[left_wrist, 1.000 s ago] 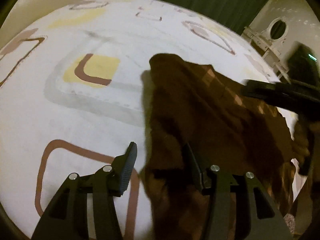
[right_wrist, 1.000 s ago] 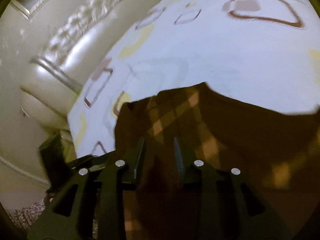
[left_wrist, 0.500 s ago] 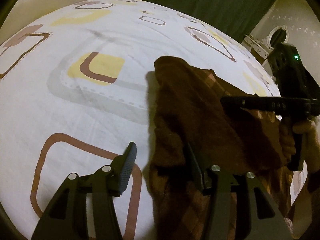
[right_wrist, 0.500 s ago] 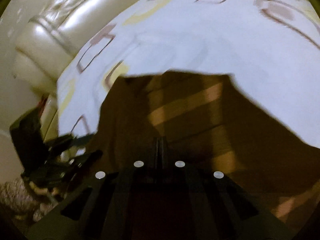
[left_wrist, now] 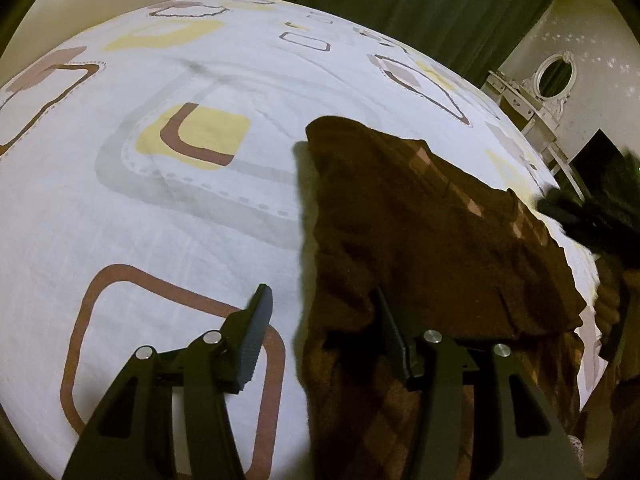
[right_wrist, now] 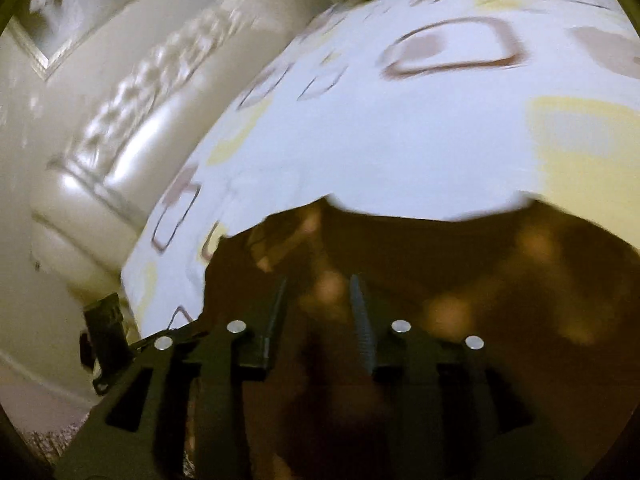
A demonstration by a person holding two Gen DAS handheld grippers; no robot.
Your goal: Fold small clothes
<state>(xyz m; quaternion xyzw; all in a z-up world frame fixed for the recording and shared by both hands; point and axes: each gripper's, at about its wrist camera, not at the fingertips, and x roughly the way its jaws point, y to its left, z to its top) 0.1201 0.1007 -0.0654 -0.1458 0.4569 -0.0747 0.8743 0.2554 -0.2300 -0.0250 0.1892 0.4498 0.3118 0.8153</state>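
A dark brown checked garment (left_wrist: 420, 240) lies on the white patterned bedsheet (left_wrist: 160, 208), its near edge hanging over the bed's side. My left gripper (left_wrist: 320, 320) is open, its left finger over bare sheet, its right finger at the garment's near left edge. My right gripper (right_wrist: 320, 304) is open above the garment (right_wrist: 460, 300); that view is blurred. It shows as a dark shape in the left wrist view (left_wrist: 592, 216) at the garment's right side.
A cream padded headboard (right_wrist: 132, 128) stands left of the bed. Green curtains (left_wrist: 420, 4) and a white dresser with an oval mirror (left_wrist: 552, 76) stand beyond the bed's far side. The other hand-held gripper (right_wrist: 104, 332) shows at the bed's edge.
My right gripper closed half a second ago and has opened again, moving right off the garment's middle. My left gripper stayed open at the garment's left edge.
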